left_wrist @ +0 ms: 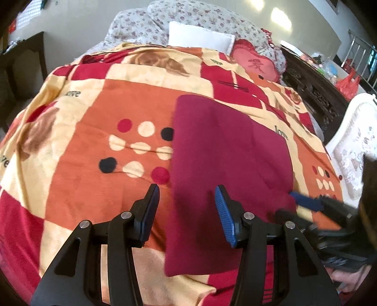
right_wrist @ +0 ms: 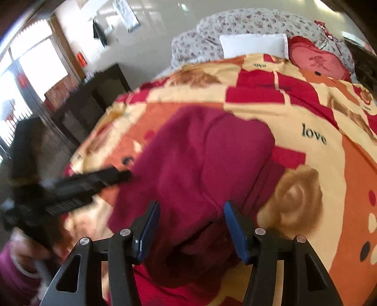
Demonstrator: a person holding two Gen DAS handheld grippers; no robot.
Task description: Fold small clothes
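Observation:
A maroon garment (left_wrist: 223,153) lies flat and folded on the patterned bedspread (left_wrist: 94,188). My left gripper (left_wrist: 187,197) hovers open over the garment's near left edge, one finger over the bedspread, the other over the cloth, nothing pinched. At the garment's near right corner the right gripper (left_wrist: 304,200) shows blurred. In the right wrist view the maroon garment (right_wrist: 200,153) fills the middle, more rumpled near the camera. My right gripper (right_wrist: 192,211) stands open above it, with cloth under the gap and the pads not pressing. At the left, blurred, is the left gripper (right_wrist: 94,181).
A white pillow (left_wrist: 200,37), a red heart cushion (left_wrist: 254,61) and a floral quilt (left_wrist: 188,14) sit at the bed's far end. Dark carved furniture (left_wrist: 313,94) and a white padded frame (left_wrist: 353,146) stand right of the bed. A hand in a magenta sleeve (right_wrist: 16,266) holds the left gripper.

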